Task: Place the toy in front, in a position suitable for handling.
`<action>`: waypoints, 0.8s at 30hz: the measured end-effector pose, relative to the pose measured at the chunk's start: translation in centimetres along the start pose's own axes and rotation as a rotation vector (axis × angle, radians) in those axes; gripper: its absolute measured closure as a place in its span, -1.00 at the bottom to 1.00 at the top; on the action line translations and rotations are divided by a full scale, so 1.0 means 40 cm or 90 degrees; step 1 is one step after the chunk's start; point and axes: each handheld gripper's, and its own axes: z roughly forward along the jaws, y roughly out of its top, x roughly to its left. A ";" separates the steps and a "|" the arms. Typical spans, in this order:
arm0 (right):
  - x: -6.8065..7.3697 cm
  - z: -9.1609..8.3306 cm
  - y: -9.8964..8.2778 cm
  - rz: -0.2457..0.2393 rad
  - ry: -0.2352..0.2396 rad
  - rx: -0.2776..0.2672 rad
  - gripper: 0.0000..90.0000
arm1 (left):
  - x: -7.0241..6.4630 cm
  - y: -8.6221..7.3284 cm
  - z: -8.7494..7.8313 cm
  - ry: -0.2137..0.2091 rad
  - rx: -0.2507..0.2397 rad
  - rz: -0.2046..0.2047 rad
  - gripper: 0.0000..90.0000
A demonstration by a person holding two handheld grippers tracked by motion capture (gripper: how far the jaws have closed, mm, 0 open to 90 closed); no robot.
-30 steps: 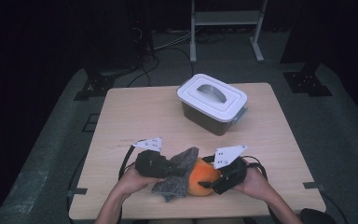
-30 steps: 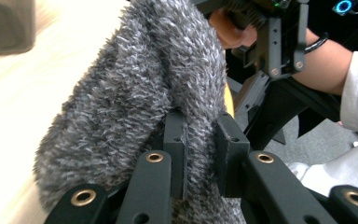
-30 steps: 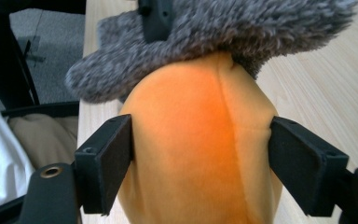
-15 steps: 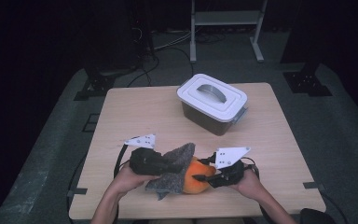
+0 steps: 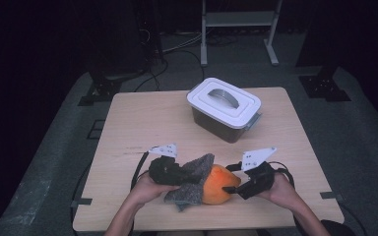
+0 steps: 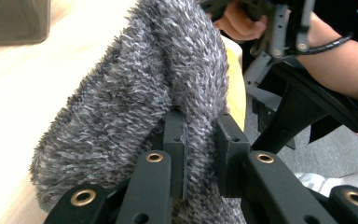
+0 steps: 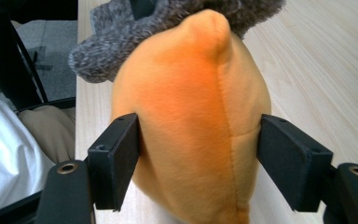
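On the table (image 5: 142, 123), near its front edge at about 6 o'clock from the middle, lies an orange plush (image 5: 219, 183), its left part draped by a fuzzy grey cloth (image 5: 191, 178). The left gripper (image 5: 170, 171) sits at 9 o'clock of the plush, and its jaws are clamped tight on a fold of the cloth; in the left gripper view the grey pile (image 6: 154, 93) bulges up between the two black pads and a sliver of the plush (image 6: 235, 79) shows behind it at 2 o'clock. The right gripper (image 5: 241, 179) comes in at 3 o'clock of the plush. Its jaws have just been opening, with the plush between them: in the right gripper view the plush (image 7: 196, 126) stands between the pads, the left pad (image 7: 116, 158) touching its flank and the right pad (image 7: 291, 161) just clear of it, so the grip looks loose rather than pressed. The cloth (image 7: 121, 32) hangs over the far end of the plush at 11 o'clock. A lidded box (image 5: 224, 108) stands well apart at 12 o'clock, toward the table's far edge.
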 end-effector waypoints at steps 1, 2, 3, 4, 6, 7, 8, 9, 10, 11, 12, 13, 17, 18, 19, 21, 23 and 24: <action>0.006 -0.003 -0.001 0.004 -0.005 0.001 -0.36 | 0.001 -0.002 0.001 -0.003 -0.002 -0.002 0.72; 0.012 -0.004 -0.001 0.007 -0.012 0.002 -0.36 | 0.001 -0.002 0.003 -0.005 -0.004 -0.005 0.72; 0.016 -0.005 -0.001 0.010 -0.018 0.003 -0.37 | 0.000 -0.003 0.005 -0.005 -0.006 -0.009 0.72; 0.020 -0.004 -0.001 0.014 -0.024 -0.001 -0.38 | 0.000 -0.002 0.006 -0.005 -0.006 -0.007 0.72; 0.023 -0.001 0.004 0.028 -0.022 -0.010 -0.39 | -0.006 0.000 0.009 -0.004 -0.005 -0.005 0.72; 0.023 0.001 0.007 0.030 -0.025 -0.008 -0.38 | -0.007 0.002 0.010 -0.003 -0.002 -0.002 0.72; 0.022 0.003 0.012 0.028 -0.030 -0.004 -0.35 | -0.009 0.002 0.012 0.000 -0.003 -0.001 0.71; 0.020 0.006 0.016 0.027 -0.035 0.000 -0.32 | -0.009 0.002 0.014 0.000 -0.008 -0.002 0.71; 0.018 0.009 0.020 0.030 -0.035 0.004 -0.29 | -0.009 0.000 0.017 -0.005 -0.011 -0.004 0.71; 0.013 0.012 0.022 0.031 -0.027 0.009 -0.21 | -0.007 -0.003 0.019 -0.010 -0.015 -0.008 0.71; 0.011 0.015 0.023 0.025 -0.023 0.009 -0.10 | -0.005 -0.004 0.019 -0.012 -0.017 -0.009 0.71; 0.009 0.016 0.022 0.016 -0.018 0.009 0.00 | -0.003 -0.006 0.017 -0.014 -0.019 -0.012 0.71; -0.008 0.015 0.017 0.017 0.012 -0.035 0.30 | -0.003 0.006 -0.010 -0.002 -0.031 -0.003 0.71; -0.017 0.013 0.016 0.024 0.023 -0.060 0.32 | -0.005 0.012 -0.020 0.001 -0.035 0.002 0.71; -0.023 0.012 0.016 0.025 0.030 -0.071 0.34 | -0.007 0.019 -0.030 0.001 -0.045 0.005 0.71; -0.025 0.018 0.020 0.014 0.036 -0.081 0.36 | -0.011 0.030 -0.043 0.002 -0.057 0.012 0.71; -0.020 0.029 0.031 -0.009 0.041 -0.090 0.36 | -0.010 0.038 -0.053 0.008 -0.063 0.015 0.71; -0.017 0.035 0.038 -0.022 0.043 -0.096 0.36 | -0.008 0.038 -0.055 0.009 -0.066 0.012 0.71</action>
